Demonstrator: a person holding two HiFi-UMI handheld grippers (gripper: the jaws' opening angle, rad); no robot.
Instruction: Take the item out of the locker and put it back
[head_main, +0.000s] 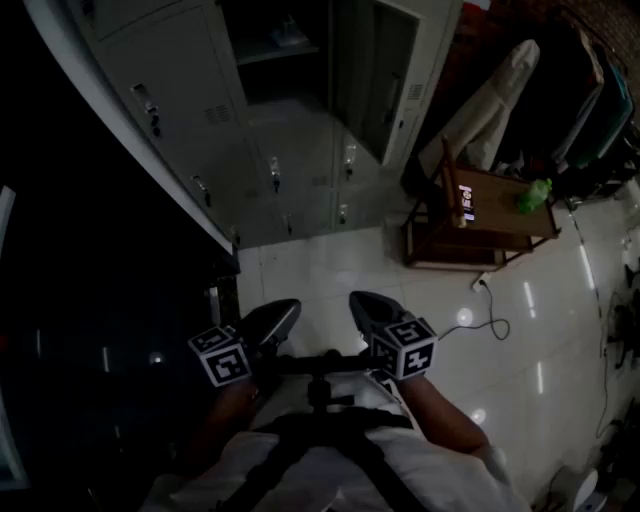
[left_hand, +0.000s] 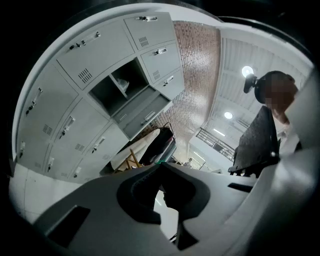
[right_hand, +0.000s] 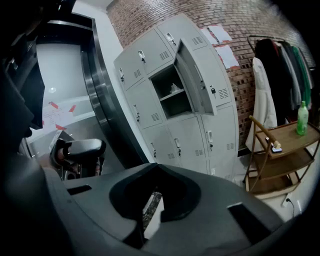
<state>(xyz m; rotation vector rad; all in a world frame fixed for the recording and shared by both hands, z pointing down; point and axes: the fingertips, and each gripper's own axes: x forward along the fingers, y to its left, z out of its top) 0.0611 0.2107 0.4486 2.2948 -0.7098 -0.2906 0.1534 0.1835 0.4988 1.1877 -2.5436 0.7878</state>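
Observation:
The grey locker bank (head_main: 250, 150) stands ahead, with one upper door (head_main: 372, 70) swung open. A small pale item (right_hand: 173, 89) lies on the shelf inside that compartment (left_hand: 122, 89). My left gripper (head_main: 288, 309) and right gripper (head_main: 360, 299) are held low, close to my body and well short of the lockers. The jaws of the left gripper (left_hand: 160, 166) meet at their tips with nothing between them. The right gripper (right_hand: 155, 166) is likewise shut and empty.
A wooden trolley (head_main: 480, 225) stands right of the lockers with a green bottle (head_main: 535, 195) and a small device on top. Coats hang on a rack (right_hand: 270, 75) against the brick wall. A cable runs across the white tiled floor (head_main: 480, 325).

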